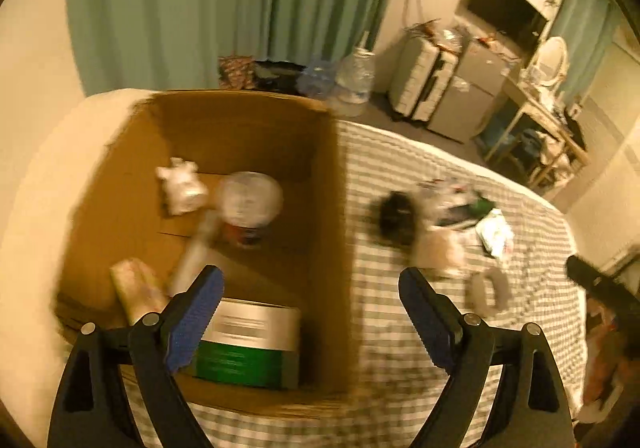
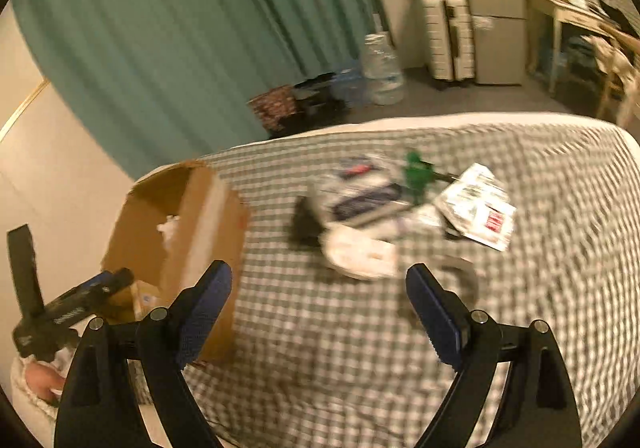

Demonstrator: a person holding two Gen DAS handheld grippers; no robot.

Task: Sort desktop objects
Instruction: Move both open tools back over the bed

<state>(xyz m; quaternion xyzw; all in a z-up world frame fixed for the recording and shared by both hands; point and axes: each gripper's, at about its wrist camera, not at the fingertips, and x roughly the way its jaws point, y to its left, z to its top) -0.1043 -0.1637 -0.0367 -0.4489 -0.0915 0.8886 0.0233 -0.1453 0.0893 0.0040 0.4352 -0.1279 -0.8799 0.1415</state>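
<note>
Beyond the bed I see a green curtain (image 2: pixel 168 48) covering the far wall. On the floor beneath it stands a large clear water jug (image 2: pixel 382 68), with two pale suitcases (image 2: pixel 446 38) and a small grey fridge (image 2: pixel 498 28) further along. A dark television (image 1: pixel 506 10) hangs above.

We are in a bedroom: a checked bed (image 2: pixel 400 348) under our tools, green curtains (image 2: pixel 180 28), suitcases (image 2: pixel 446 36) far ahead.

Brown box (image 1: pixel 248 128), green-checked cloth (image 2: pixel 360 348), teal curtain (image 2: pixel 160 48)
</note>
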